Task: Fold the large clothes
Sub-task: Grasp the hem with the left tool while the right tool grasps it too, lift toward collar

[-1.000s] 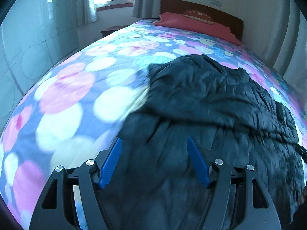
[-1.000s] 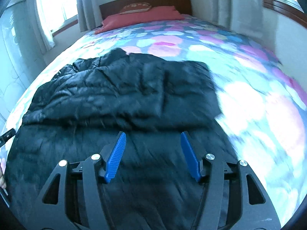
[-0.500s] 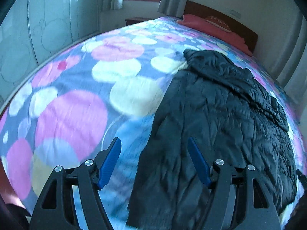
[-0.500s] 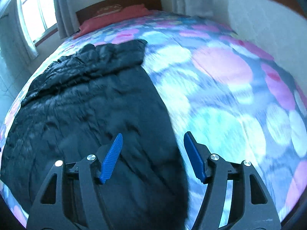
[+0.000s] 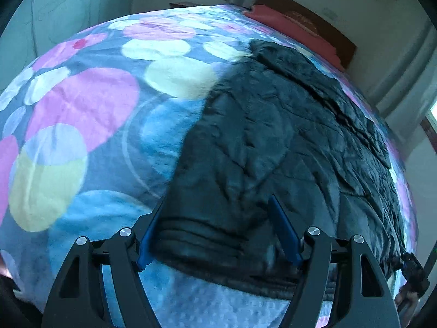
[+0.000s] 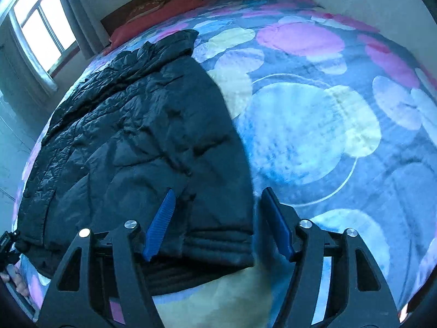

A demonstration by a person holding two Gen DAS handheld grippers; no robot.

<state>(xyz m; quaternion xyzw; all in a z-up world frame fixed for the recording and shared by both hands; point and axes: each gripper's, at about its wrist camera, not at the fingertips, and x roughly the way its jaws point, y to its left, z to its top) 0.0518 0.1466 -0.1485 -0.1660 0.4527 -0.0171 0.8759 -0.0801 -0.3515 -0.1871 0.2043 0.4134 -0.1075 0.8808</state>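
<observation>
Both my tongs hang over the near hem of the black padded coat. My left gripper stands wide apart astride the hem's left corner, pads clear of the cloth. My right gripper straddles the right corner; its jaws have just been closing, with the ribbed hem between them but not yet pinched, I judge. Ahead of both, the coat runs lengthwise away toward the red pillow. It is quilted, crinkled, slightly glossy, lying flat on the spotted blanket.
</observation>
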